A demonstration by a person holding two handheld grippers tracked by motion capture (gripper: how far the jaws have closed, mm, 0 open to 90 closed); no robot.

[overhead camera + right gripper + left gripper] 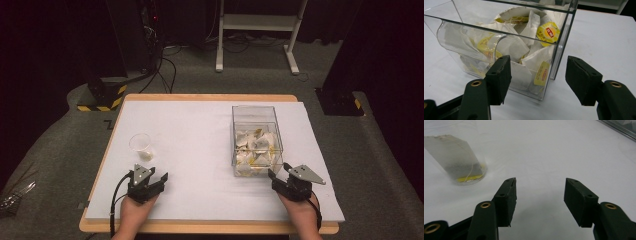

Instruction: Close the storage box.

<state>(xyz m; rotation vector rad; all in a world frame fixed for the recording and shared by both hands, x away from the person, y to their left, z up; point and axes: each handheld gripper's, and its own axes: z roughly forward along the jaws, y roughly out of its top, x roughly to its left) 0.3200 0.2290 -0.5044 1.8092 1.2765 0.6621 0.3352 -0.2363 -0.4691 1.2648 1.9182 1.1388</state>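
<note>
Tea bags sit heaped in the clear box toward the tabletop's right edge, one's already in the cup near the left edge, and with my right gripper and left gripper both spread and holding nothing, I reckon the next grab means reaching the right one into the box opening.

White-topped bench sits square in the middle, its wooden edge showing along the near and far sides. Grey carpeted floor all around it. Beyond, a white frame stand, black cables trailing across the floor, and a yellow-and-black striped base off the far left corner.
</note>
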